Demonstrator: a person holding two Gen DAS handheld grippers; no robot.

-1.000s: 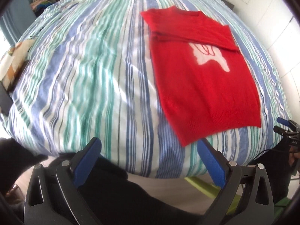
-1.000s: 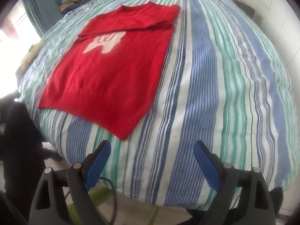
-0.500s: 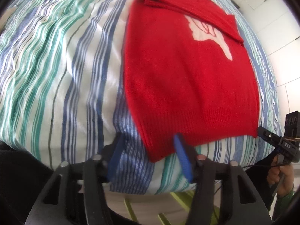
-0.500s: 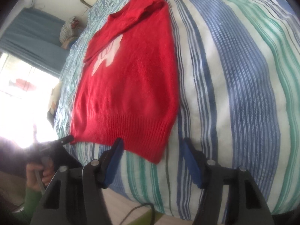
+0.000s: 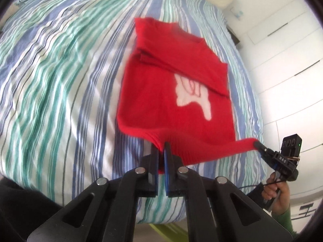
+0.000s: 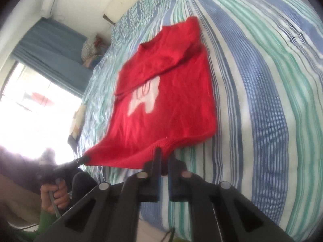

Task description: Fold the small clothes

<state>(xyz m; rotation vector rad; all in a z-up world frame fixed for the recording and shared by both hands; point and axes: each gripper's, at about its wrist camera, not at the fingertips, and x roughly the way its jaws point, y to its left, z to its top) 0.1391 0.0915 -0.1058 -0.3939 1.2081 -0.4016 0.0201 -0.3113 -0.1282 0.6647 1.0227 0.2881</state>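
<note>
Your left gripper (image 5: 160,147) has its fingers pinched together on the bottom hem of the red sweater (image 5: 171,92), at the hem's left corner; your right gripper (image 6: 164,154) is clamped the same way on the hem's right corner; both corners are raised off the bed (image 5: 60,70) w/ the ribbed edge pulled into a taut band between them, sagging a bit in the middle.

The rest of the sweater lies flat on the striped bedspread, approx. mid-bed, neck end pointing away from you; sleeves are already folded in across the chest, so the top part is a thicker red band; the white patch (image 5: 193,94) on the front sits just below that band, partly covered by it.

In the left view your right gripper (image 5: 260,146) shows at the far right, tip biting the stretched corner, w/ your right hand (image 5: 276,193) on its handle; in the right view your left gripper (image 6: 84,158) shows at the lower left doing the same, left hand (image 6: 55,193) under it.

Beyond the bed: blue curtain (image 6: 50,48) and bright window (image 6: 30,104) on one side, white cupboard doors (image 5: 282,50) on the other; frames are a bit blurred, so the weave detail is hard to read.
</note>
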